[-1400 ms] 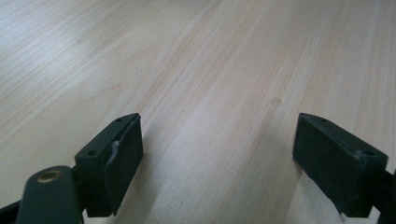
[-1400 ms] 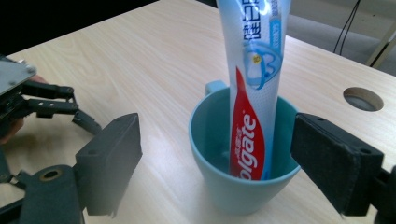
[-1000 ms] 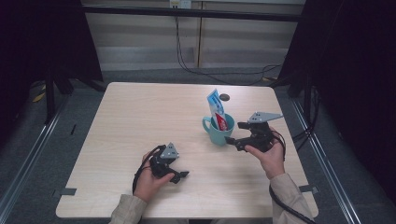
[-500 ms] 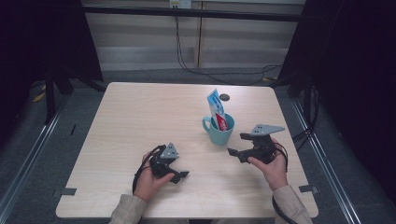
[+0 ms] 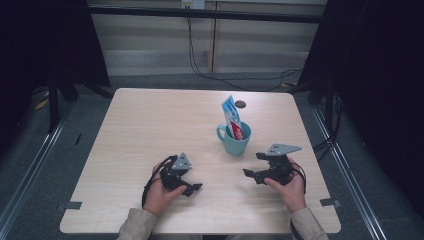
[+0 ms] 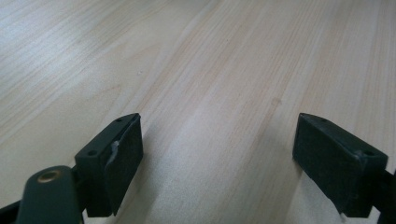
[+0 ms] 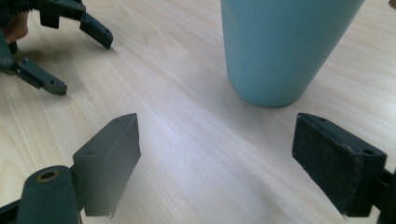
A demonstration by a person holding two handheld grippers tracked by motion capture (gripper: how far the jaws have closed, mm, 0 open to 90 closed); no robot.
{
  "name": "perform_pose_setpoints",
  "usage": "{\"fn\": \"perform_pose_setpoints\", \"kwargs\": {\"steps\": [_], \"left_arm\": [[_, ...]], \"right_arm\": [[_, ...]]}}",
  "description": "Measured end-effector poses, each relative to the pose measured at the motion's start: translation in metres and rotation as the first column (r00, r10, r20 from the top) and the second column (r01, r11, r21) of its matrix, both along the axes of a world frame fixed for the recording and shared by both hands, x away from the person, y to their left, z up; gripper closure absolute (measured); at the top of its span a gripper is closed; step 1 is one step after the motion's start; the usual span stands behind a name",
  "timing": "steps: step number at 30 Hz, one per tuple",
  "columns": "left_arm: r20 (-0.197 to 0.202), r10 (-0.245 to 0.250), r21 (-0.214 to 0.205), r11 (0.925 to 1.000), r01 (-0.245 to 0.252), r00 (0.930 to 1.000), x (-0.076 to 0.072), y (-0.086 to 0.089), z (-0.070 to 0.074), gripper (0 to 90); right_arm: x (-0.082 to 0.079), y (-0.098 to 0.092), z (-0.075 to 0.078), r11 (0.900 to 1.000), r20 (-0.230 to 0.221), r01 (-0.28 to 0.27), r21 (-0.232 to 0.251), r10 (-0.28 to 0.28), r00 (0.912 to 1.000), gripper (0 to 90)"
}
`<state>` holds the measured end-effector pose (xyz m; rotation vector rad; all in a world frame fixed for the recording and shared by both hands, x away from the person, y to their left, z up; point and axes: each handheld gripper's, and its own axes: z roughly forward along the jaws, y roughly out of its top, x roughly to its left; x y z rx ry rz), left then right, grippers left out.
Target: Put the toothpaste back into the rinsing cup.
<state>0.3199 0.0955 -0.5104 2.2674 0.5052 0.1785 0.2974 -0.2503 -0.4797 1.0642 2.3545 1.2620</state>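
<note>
A teal mug (image 5: 236,140) stands on the wooden table (image 5: 150,125), right of centre. A blue, white and red tube (image 5: 231,114) leans out of it. My right gripper (image 5: 253,165) rests low on the table just right of and nearer than the mug, open, with nothing between its fingers. In the right gripper view the mug (image 7: 285,46) stands just beyond the open jaws (image 7: 217,154). My left gripper (image 5: 192,189) lies near the front edge, left of the mug, open over bare wood (image 6: 217,154). It also appears far off in the right gripper view (image 7: 85,65).
A small dark round spot (image 5: 240,104) lies on the table behind the mug. Dark curtains flank the table on both sides, and cables hang along the back wall. Metal rails run along the floor to the left and right.
My right gripper has drawn back from the mug toward the person and sunk lower to the table. The left gripper has stayed put.
</note>
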Motion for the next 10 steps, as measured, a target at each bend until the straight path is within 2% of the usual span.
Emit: {"fn": "perform_pose_setpoints", "kwargs": {"steps": [5,10], "left_arm": [[0.0,-0.001,0.0,1.0,0.001,1.0,0.0,0.0,0.0,16.0],[-0.001,-0.001,0.0,1.0,0.001,1.0,0.0,0.0,0.0,16.0]], "right_arm": [[-0.004,0.001,-0.014,1.0,-0.017,0.004,-0.006,-0.004,0.9998,15.1],[-0.006,0.002,-0.021,1.0,-0.024,-0.002,-0.007,0.001,0.9997,15.0]]}}
